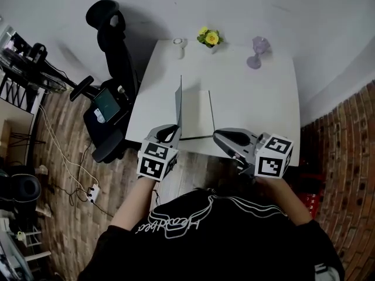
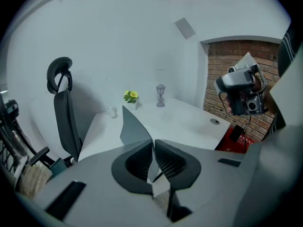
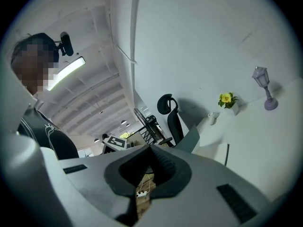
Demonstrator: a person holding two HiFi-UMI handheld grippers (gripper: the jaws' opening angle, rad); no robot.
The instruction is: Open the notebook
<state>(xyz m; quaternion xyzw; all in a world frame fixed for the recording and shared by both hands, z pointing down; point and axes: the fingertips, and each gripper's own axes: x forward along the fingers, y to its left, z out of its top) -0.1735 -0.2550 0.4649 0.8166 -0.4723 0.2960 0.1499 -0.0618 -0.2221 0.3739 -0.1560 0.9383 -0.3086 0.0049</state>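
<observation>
One notebook [image 1: 198, 113], grey cover [image 1: 179, 106] standing upright

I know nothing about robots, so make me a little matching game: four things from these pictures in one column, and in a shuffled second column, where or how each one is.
Things
1. notebook cover
2. yellow flowers
3. purple lamp ornament
4. black office chair

Places or states
A. on the floor, left of the table
B. at the table's far edge, towards the right
C. raised on edge, pinched in the left gripper
D. at the table's far edge, near the middle

Pairs: 1-C, 2-D, 3-B, 4-A
</observation>
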